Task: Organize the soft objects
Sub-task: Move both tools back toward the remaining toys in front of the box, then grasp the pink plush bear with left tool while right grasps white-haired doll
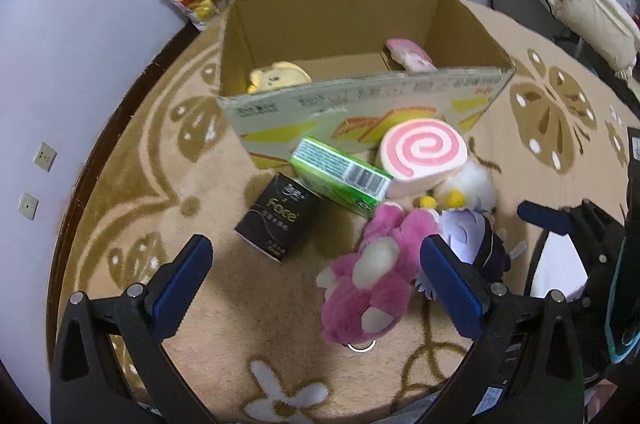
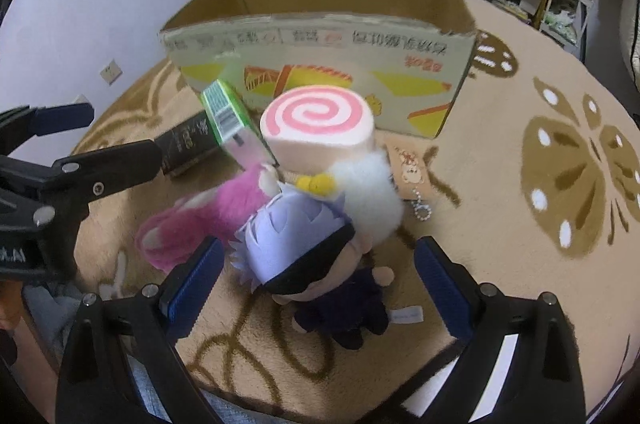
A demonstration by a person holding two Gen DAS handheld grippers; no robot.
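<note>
Yellow plush (image 1: 276,77) half hidden behind box wall (image 1: 360,92).

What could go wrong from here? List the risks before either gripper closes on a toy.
1. The pink plush and the doll with pale purple hair lie pressed together, so the open right gripper may snag both.
2. The green box leans over the pile beside the swirl cushion; pulling a toy out could topple it.
3. The left gripper and right gripper are close together, so they might collide.
</note>
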